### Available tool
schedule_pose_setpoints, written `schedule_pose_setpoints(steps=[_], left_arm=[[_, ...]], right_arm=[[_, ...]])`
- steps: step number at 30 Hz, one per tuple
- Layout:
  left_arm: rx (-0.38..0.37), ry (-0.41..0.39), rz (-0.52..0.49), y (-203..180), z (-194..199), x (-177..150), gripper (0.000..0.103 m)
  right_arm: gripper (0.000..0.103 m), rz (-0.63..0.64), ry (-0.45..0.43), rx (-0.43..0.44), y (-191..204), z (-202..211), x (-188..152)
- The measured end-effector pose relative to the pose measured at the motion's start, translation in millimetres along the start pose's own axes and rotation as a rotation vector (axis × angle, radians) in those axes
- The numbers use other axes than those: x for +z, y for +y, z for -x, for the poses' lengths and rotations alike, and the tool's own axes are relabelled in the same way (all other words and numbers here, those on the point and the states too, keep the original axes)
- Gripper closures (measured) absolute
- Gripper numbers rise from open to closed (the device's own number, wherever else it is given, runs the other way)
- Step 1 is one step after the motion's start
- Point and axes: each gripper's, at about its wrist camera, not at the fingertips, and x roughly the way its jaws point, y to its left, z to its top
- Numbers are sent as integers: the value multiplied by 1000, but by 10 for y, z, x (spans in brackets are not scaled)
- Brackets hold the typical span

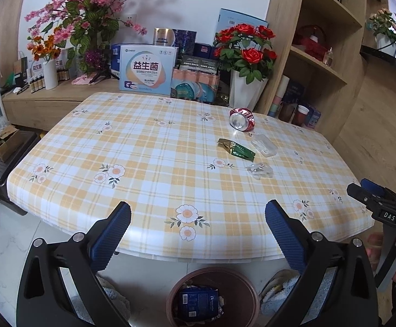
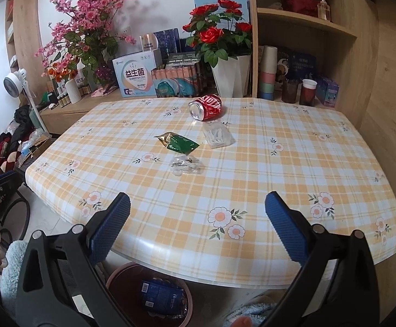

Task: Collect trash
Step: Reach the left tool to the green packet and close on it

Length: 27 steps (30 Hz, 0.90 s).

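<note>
Lying on table (image 2: 279, 179): one can (image 2: 206, 106), one green wrapper (image 2: 180, 144), two clear wrappers (image 2: 217, 135).

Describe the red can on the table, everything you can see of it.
The red can is a soft-drink can of thin metal with white lettering on its side. It is dented and crumpled, and lies on its side on the checked tablecloth near the far edge, its bare silver end turned toward the cameras. The left wrist view shows the same pose. A clear plastic packet lies just in front of it, very close; whether they touch I cannot tell. No gripper is near it.
</note>
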Motion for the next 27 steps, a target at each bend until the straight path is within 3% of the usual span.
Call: schedule_pose_setpoints(steps=[10,17,20,24,27], left_arm=[[-40,76,-26,-118,-453,211,7],[-113,148,-29,-298,-1024,461,7],[-163,200,17,-362,-1334,558,17],[-229,258,49,-502,-1876,739,22],[-287,346,84,-547,-2379,824,33]], right_arm=[[6,-22,45,-9,-230,-348,54],[6,-33,83,7,-417,-673,161],[6,-46,120,39,-501,-898,237],[6,35,136,-15,-508,-1167,340],[6,62,157,-23,-547,-1395,428]])
